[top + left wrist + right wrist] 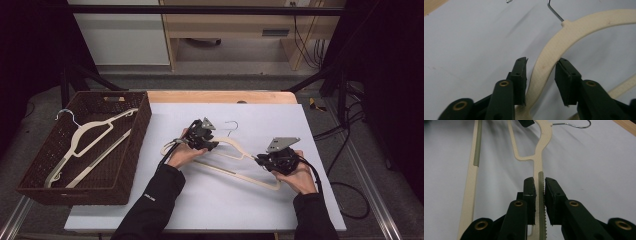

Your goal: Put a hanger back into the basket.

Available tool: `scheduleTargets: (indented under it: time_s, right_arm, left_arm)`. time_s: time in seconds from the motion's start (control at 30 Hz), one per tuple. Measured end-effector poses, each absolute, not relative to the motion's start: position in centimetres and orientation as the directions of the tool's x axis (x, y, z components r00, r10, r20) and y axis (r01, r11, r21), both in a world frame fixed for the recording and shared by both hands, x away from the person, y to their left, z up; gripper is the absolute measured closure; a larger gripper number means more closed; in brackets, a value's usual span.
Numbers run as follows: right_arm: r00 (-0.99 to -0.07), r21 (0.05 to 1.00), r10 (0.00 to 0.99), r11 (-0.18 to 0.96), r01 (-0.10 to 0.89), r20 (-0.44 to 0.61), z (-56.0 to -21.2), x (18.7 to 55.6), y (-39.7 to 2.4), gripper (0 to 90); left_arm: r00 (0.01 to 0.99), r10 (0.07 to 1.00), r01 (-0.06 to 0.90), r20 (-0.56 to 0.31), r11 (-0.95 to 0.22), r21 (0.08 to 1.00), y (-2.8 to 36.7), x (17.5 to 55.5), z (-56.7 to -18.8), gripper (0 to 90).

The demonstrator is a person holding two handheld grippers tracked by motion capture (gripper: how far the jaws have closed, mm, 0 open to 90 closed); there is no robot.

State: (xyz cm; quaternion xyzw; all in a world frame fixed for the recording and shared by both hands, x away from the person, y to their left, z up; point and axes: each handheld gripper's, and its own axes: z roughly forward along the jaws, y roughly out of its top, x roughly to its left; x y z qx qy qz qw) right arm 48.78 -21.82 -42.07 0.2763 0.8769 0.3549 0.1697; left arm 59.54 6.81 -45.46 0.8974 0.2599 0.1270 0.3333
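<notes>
Hanger on the desk: a cream plastic hanger [235, 159] lies flat on the grey mat [225, 210] near the middle of the desk [220, 96], its metal hook [231, 126] pointing toward the far edge.
Left claw: the left claw [204, 142] sits at the hanger's left shoulder, close to the neck. In the left gripper view [540, 75] its two pads stand either side of the curved arm with the plastic between them; the left pad is at or just beside the arm and a slim gap shows at the right pad, so it has no firm hold.
Right claw: the right claw [261, 160] is at the hanger's right shoulder. In the right gripper view [539, 195] the pads are pressed against the ribbed grey-green strip on that arm, clamped on the hanger.
Hands: both of the person's dark-sleeved forearms come in from the near edge, one hand behind each claw.
Basket: a dark woven basket [131, 165] stands at the desk's left end, well apart from the claws.
Basket contents: a second cream hanger [92, 142] lies inside it, slanted, its hook near the far left rim.
</notes>
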Motion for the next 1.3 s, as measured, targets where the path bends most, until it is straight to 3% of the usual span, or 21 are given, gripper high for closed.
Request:
scheduleTargets:
  time_s: [0.33, 0.37, 0.4, 0.67, 0.77, 0.87, 0.97, 1.13, 1.3]
  right_arm:
    - [-0.783, 0.722, 0.617, 0.580, 0.377, -0.087, -42.4, 48.9, -21.9, 79.8]
    - [-0.780, 0.723, 0.621, 0.572, 0.386, -0.075, -42.4, 48.9, -22.0, 81.0]
    - [-0.772, 0.728, 0.630, 0.570, 0.382, -0.088, -42.4, 48.9, -22.1, 90.0]
    - [-0.766, 0.764, 0.642, 0.505, 0.402, -0.021, -42.3, 49.1, -22.6, 89.4]
    - [-0.751, 0.792, 0.660, 0.447, 0.415, 0.020, -42.1, 49.2, -22.7, 76.8]
    - [-0.725, 0.825, 0.687, 0.384, 0.416, 0.046, -41.8, 49.5, -22.3, 56.9]
    - [-0.727, 0.831, 0.684, 0.369, 0.417, 0.061, -41.7, 49.9, -21.2, 48.7]
    - [-0.740, 0.829, 0.670, 0.379, 0.410, 0.060, -41.6, 50.7, -18.9, 46.9]
    - [-0.768, 0.822, 0.638, 0.410, 0.396, 0.052, -41.6, 51.6, -16.7, 53.7]
  left_arm:
    - [0.851, 0.518, 0.336, 0.093, -0.671, 0.661, 7.7, 58.4, -43.7, 69.7]
    - [0.854, 0.511, 0.329, 0.099, -0.676, 0.660, 7.7, 58.2, -43.4, 69.8]
    - [0.856, 0.504, 0.317, 0.115, -0.687, 0.654, 7.7, 57.9, -43.2, 70.2]
    - [0.874, 0.472, 0.280, 0.120, -0.688, 0.669, 8.2, 56.6, -42.6, 76.3]
    - [0.875, 0.465, 0.256, 0.136, -0.682, 0.685, 8.3, 55.8, -42.1, 76.6]
    - [0.871, 0.462, 0.229, 0.171, -0.687, 0.690, 8.3, 55.0, -41.7, 76.8]
    - [0.866, 0.465, 0.217, 0.183, -0.680, 0.700, 8.4, 54.2, -41.5, 76.9]
    - [0.865, 0.454, 0.183, 0.214, -0.682, 0.708, 8.6, 52.9, -41.0, 77.3]
    - [0.869, 0.445, 0.162, 0.218, -0.670, 0.724, 8.8, 51.8, -40.6, 77.7]
